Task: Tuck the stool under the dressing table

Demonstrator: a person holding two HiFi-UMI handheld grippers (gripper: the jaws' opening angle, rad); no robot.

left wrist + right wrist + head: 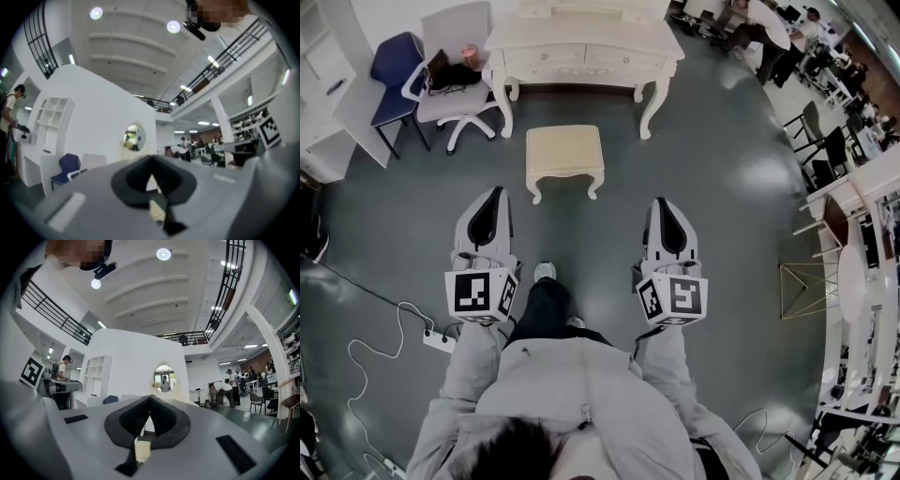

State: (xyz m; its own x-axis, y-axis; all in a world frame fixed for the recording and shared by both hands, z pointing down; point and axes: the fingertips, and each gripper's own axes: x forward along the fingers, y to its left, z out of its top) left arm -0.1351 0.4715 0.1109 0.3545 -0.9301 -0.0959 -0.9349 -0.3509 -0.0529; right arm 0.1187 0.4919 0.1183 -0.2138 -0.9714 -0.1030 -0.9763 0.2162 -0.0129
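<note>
A cream cushioned stool [564, 157] with curved white legs stands on the grey floor, out in front of the white dressing table [584, 52] and apart from it. My left gripper [495, 194] is shut and empty, hovering short of the stool's near left corner. Level with it, my right gripper [664, 202] is shut and empty too, off the stool's near right side. In both gripper views the jaws meet at the tips, left gripper [151, 158] and right gripper [150, 397], and an oval mirror [164, 378] shows beyond them. A sliver of the stool [142, 449] peeks below the right jaws.
A grey office chair [457, 70] and a blue chair [396, 75] stand left of the dressing table. White shelving [323, 89] lines the far left. A power strip and cables [439, 338] lie on the floor at my left. Desks, chairs and people [787, 42] fill the right side.
</note>
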